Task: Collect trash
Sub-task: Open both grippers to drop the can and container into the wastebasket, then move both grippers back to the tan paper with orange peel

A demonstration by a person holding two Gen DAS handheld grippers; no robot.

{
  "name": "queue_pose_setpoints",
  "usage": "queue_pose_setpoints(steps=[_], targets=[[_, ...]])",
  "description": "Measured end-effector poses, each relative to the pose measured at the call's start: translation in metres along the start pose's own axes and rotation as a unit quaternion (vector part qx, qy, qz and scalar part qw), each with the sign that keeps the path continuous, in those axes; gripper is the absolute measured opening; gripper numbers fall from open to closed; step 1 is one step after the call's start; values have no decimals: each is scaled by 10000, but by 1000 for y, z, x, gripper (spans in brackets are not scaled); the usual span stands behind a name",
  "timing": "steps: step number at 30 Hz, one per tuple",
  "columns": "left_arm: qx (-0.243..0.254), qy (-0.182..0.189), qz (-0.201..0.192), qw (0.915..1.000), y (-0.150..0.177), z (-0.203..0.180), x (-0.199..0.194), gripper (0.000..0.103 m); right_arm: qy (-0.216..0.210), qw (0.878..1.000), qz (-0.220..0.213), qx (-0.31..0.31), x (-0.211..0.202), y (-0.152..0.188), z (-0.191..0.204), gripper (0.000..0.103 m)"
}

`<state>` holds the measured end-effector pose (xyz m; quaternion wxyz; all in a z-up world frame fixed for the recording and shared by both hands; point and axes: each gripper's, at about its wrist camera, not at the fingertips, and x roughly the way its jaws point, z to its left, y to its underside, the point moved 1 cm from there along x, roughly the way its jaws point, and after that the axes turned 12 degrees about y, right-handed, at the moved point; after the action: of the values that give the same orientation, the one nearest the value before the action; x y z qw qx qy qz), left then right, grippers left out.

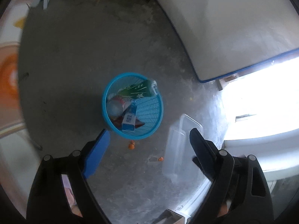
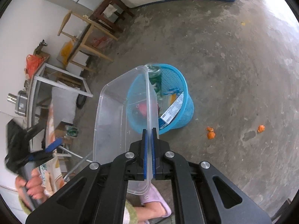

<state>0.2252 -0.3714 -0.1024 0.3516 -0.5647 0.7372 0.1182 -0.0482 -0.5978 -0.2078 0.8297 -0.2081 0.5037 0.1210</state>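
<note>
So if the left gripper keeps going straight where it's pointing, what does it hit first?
Probably the blue trash basket, or the floor just short of it; depth is unclear. The open left gripper holds nothing.

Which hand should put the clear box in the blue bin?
Probably the right. The right gripper already pinches the clear container by its rim, beside the blue bin. The left gripper is open and empty.

Daylight is blowing out a window [image 1: 261, 100] at right, glaring across the concrete floor [image 1: 74, 56]; fisheye edges are bending, blurring.
</note>
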Motion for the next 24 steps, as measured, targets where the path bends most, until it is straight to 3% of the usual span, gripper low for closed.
queue_pose_setpoints(steps=[6, 13, 14, 15, 16, 19, 24], targets=[[346, 163, -328, 9987, 26, -7, -70, 83, 428, 9983, -99, -372, 27, -20, 22, 4], [635, 111, -684, 9956, 67, 4, -149, 83, 1027, 9832, -529, -1414, 64, -53, 79, 9], [627, 76, -729, 9953, 72, 7, -158, 83, 1217, 9778, -588, -1601, 74, -57, 86, 19], [620, 19, -793, 9949, 80, 12, -169, 83, 1354, 9740, -603, -1713, 80, -59, 90, 36], [634, -28, -836, 9945, 85, 14, -175, 83, 1583, 9676, -628, -1865, 90, -60, 94, 44], [672, -188, -1046, 9921, 103, 27, -207, 83, 1921, 9596, -655, -1947, 102, -59, 92, 47], [485, -265, -1376, 9889, 126, 51, -240, 83, 1724, 9673, -745, -1703, 83, -48, 81, 48]])
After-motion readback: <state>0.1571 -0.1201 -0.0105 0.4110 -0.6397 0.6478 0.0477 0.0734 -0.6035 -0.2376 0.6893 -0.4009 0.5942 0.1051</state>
